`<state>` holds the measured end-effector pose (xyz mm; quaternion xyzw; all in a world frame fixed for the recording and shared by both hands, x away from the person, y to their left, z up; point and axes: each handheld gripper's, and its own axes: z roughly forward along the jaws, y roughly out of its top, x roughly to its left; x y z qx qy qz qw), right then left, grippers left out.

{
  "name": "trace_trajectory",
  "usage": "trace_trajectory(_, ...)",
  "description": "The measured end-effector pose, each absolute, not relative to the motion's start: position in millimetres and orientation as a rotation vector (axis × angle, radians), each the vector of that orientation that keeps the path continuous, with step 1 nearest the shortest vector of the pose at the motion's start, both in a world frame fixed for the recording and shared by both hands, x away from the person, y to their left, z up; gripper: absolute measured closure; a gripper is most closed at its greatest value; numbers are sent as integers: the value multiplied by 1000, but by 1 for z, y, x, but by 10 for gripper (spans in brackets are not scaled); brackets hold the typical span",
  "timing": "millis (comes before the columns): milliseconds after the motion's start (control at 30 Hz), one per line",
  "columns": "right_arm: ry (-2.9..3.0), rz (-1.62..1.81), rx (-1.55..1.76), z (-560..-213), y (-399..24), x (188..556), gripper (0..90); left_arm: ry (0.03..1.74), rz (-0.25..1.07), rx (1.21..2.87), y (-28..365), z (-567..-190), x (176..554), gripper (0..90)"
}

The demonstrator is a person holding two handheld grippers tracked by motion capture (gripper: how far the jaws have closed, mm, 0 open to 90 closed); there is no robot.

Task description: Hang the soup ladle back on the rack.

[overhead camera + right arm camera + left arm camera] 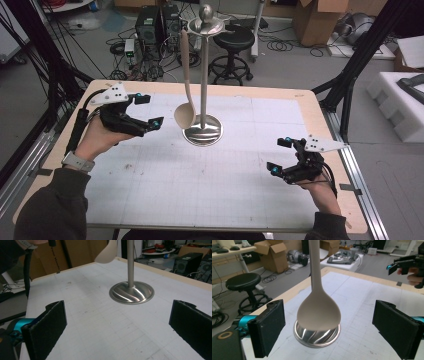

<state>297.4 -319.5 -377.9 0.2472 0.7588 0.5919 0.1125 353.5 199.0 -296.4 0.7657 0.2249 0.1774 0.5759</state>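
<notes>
A beige ladle (185, 100) hangs from the top of a steel stand (203, 131) at the table's far middle, its bowl just above the stand's round base. My left gripper (150, 111) sits left of the ladle's bowl, open and apart from it. In the left gripper view the ladle bowl (319, 312) hangs ahead between the black pads (268, 326), in front of the stand's base (317, 336), with nothing pressed. My right gripper (281, 156) rests open near the table's right side. Its own view looks at the stand's base (131, 293), with the ladle bowl (107, 252) at the top.
White gridded mat (210, 185) covers the wooden table. Beyond the far edge stand a black stool (231, 42), computer cases (156, 25) and cables. Cardboard boxes (320, 20) and white foam (400, 100) lie at the right.
</notes>
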Motion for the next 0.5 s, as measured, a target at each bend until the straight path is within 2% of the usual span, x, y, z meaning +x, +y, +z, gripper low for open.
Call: trace_trajectory(500,2201,1737,733,-376,-321,297,4,544,452,1739,220,-337,323,116)
